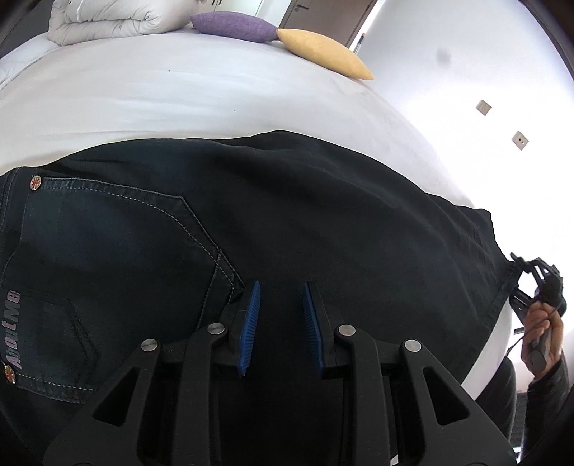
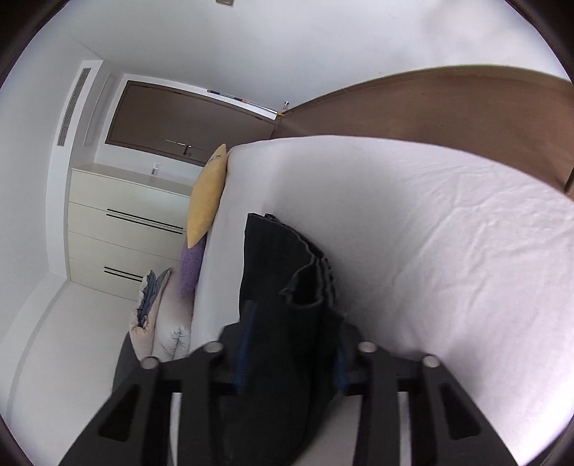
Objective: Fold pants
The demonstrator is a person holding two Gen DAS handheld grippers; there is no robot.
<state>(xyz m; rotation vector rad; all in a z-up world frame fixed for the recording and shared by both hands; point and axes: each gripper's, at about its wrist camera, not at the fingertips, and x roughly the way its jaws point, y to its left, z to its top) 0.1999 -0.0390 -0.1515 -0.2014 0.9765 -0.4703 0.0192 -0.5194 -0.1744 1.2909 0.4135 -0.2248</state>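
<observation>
Dark denim pants lie spread across the white bed, with a stitched back pocket at the left. My left gripper sits on the near side of the pants; its blue pads stand close together with denim filling the narrow gap, shut on it. At the far right, a hand holds my right gripper at the hem corner. In the right wrist view, the right gripper is shut on the leg end of the pants, and the layered hem sticks up beyond the pads.
A yellow cushion, a purple cushion and a rolled white duvet lie at the far end of the bed. A cream chest of drawers stands beyond the bed, and a brown panel runs along its other side.
</observation>
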